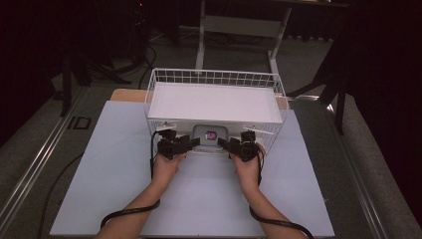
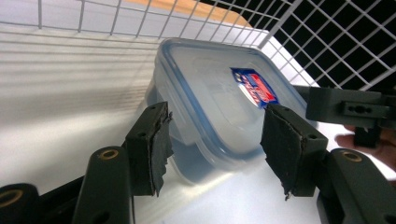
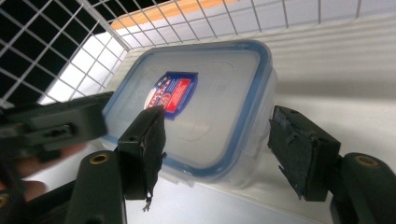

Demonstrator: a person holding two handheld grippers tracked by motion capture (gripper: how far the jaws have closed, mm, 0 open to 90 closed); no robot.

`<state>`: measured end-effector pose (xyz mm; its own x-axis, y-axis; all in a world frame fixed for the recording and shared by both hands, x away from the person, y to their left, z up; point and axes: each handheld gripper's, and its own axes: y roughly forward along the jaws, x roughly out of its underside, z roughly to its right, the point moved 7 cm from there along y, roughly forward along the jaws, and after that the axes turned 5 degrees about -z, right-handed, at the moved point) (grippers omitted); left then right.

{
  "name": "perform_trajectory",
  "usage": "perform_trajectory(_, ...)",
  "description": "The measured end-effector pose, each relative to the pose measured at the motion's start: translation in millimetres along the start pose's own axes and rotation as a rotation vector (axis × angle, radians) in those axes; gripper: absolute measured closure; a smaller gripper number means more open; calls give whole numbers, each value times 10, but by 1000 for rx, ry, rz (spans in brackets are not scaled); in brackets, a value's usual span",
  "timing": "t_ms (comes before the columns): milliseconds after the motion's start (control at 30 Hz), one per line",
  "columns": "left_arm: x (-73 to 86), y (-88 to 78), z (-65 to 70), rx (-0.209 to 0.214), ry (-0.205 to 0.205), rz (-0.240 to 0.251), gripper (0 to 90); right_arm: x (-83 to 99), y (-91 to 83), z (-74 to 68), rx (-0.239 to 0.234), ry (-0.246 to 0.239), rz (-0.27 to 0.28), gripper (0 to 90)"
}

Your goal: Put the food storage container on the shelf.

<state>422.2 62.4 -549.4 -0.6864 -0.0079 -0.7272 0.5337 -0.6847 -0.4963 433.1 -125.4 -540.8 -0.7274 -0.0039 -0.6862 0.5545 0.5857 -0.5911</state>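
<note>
A white wire basket stands at the far edge of a pale board on the table, with a white shelf panel across its top. Below that panel, at the basket's near open side, lies a clear plastic food container, the one item in the lower level. The container is rectangular with rounded corners; its translucent lid carries a blue seal ring around the rim and a red-and-blue label near one end. Whether anything is inside it cannot be told through the cloudy plastic.

The left gripper and the right gripper meet the container from either side at the basket's near edge. In the left gripper view the padded fingers stand about half apart, straddling a near corner of the container; a gap shows between each pad and the plastic. In the right gripper view the fingers are likewise parted around the opposite near corner, one pad over the lid edge, the other just beside the container wall; contact cannot be confirmed, and no grip is evident.
</note>
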Motion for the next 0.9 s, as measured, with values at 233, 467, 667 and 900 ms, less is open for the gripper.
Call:
perform_trajectory(233, 111, -322, 75, 69, 54, 19, 336, 70, -198, -74, 37, -83, 17, 375)
perform_trajectory(467, 303, -561, 211, 55, 187, 55, 163, 161, -278, -239, 17, -133, 13, 530)
perform_trajectory(667, 434, -685, 278, 36, 248, 84, 23, 290, -213, -338, -3, -158, -5, 677)
perform_trajectory(900, 514, -731, 255, 11, 267, 95, 23, 453, -35, -388, -8, -186, -59, 893)
